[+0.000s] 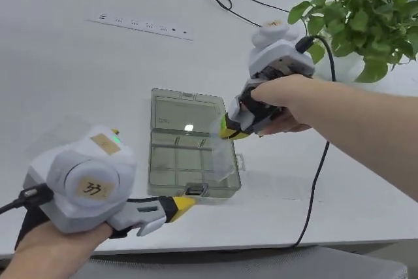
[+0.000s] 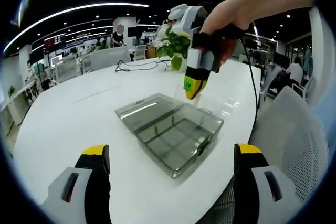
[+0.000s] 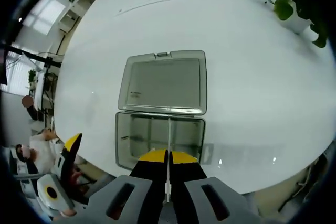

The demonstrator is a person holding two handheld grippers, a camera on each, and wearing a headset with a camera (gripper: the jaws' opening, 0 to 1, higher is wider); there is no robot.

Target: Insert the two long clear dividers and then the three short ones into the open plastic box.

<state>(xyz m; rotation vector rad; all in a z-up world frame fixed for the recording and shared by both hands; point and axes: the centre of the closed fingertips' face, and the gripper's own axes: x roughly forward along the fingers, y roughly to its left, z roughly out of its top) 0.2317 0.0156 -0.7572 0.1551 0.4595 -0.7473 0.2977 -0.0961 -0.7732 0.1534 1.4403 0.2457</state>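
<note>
While a clear divider is pinched by the closed right gripper over the plastic box, left gripper wide & empty, slots could be missed thru tilt

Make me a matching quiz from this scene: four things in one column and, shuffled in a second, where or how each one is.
Things:
1. left gripper
2. right gripper
3. box
4. plant

States or places:
A. at the far right of the table
B. open, holding nothing
C. shut on a clear divider, above the box
D. lid folded back, lying open

Pairs: 1-B, 2-C, 3-D, 4-A
</note>
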